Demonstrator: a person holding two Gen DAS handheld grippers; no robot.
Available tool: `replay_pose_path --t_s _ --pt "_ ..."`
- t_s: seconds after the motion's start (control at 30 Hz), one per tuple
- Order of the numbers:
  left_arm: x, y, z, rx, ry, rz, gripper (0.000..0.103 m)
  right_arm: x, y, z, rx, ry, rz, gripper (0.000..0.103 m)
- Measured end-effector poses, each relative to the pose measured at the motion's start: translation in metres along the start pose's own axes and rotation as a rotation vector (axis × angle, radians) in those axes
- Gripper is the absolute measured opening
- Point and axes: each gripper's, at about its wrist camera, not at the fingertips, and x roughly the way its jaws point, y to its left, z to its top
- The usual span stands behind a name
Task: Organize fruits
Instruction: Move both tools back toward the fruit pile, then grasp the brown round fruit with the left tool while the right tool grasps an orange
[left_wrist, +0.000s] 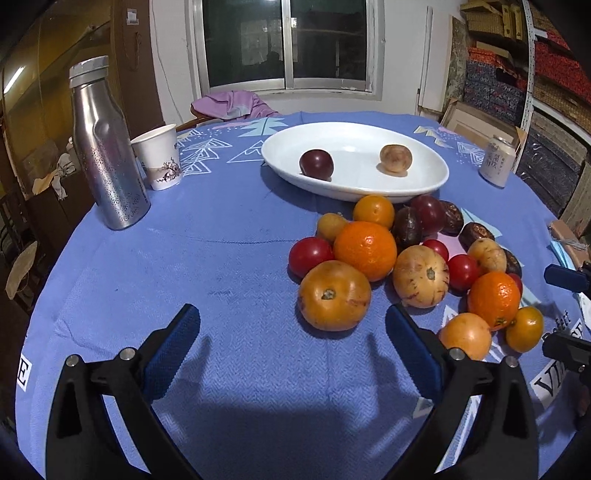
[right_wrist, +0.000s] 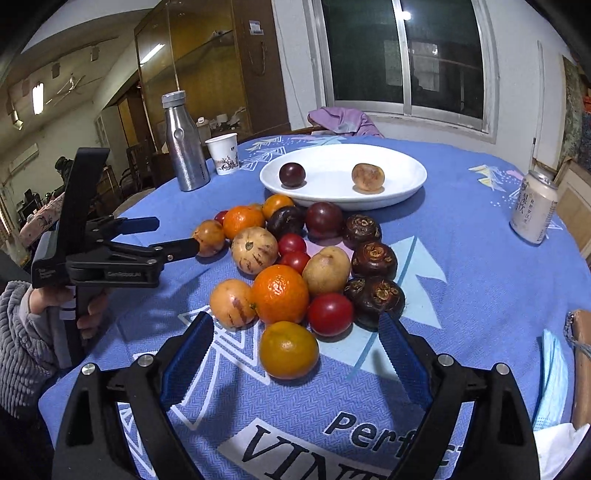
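Note:
A heap of fruit (left_wrist: 406, 258) lies on the blue tablecloth: oranges, red tomatoes, yellow-brown fruits and dark water chestnuts. Behind it, a white oval plate (left_wrist: 354, 186) holds a dark plum (left_wrist: 316, 164) and a brownish fruit (left_wrist: 395, 158). My left gripper (left_wrist: 291, 312) is open, low over the cloth, just left of a large orange-brown fruit (left_wrist: 334, 295). My right gripper (right_wrist: 295, 319) is open at the heap's near edge. A yellow-orange fruit (right_wrist: 289, 349) lies between its fingers, untouched. In the right wrist view the left gripper (right_wrist: 175, 234) reaches in from the left, held by a hand (right_wrist: 88, 310).
A steel bottle (left_wrist: 105, 147) and a paper cup (left_wrist: 159, 157) stand at the back left. A drink can (left_wrist: 496, 160) stands at the back right. A purple cloth (left_wrist: 232, 103) hangs on a chair behind the table. A blue face mask (right_wrist: 554, 380) lies at the right edge.

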Motion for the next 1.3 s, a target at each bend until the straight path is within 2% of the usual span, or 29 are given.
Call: replay_pose_path --t_s 0.17,0.33,0.53,0.57,0.6,0.67,0.7,0.77,0.8,0.97,1.03,1.13,1.3 --pt "0.008 -0.011 0.008 0.068 -0.004 0.035 0.099 0.002 0.005 -0.002 -0.019 0.013 0.002 0.091" --pt "0.012 -0.012 0.013 0.079 0.001 0.020 0.099 0.007 0.013 -0.003 -0.055 0.039 -0.002 0.090" --pt "0.018 -0.020 0.014 0.111 0.023 -0.035 0.097 0.018 0.014 -0.003 -0.057 0.093 0.024 0.070" --pt "0.018 -0.021 0.014 0.117 0.026 -0.042 0.093 0.020 0.013 -0.004 -0.053 0.101 0.030 0.066" --pt "0.019 -0.022 0.014 0.122 0.031 -0.050 0.079 0.022 0.012 -0.004 -0.043 0.113 0.039 0.066" --pt "0.023 -0.023 0.013 0.125 0.054 -0.073 0.068 0.024 0.010 -0.004 -0.030 0.118 0.051 0.063" --pt "0.027 -0.022 0.014 0.120 0.070 -0.090 0.063 0.025 0.009 -0.004 -0.023 0.124 0.058 0.061" --pt "0.030 -0.020 0.014 0.104 0.087 -0.113 0.056 0.027 0.007 -0.004 -0.011 0.137 0.070 0.051" --pt "0.031 -0.019 0.013 0.096 0.090 -0.124 0.053 0.029 0.006 -0.004 -0.001 0.145 0.071 0.051" --pt "0.029 -0.015 0.013 0.079 0.084 -0.124 0.045 0.030 0.003 -0.005 0.018 0.154 0.077 0.047" --pt "0.028 -0.014 0.012 0.076 0.083 -0.128 0.045 0.031 0.003 -0.005 0.019 0.158 0.077 0.046" --pt "0.026 -0.015 0.011 0.078 0.080 -0.145 0.044 0.030 0.002 -0.004 0.025 0.153 0.075 0.038" --pt "0.015 -0.018 0.007 0.089 0.049 -0.168 0.044 0.028 0.001 -0.005 0.030 0.144 0.091 0.038"
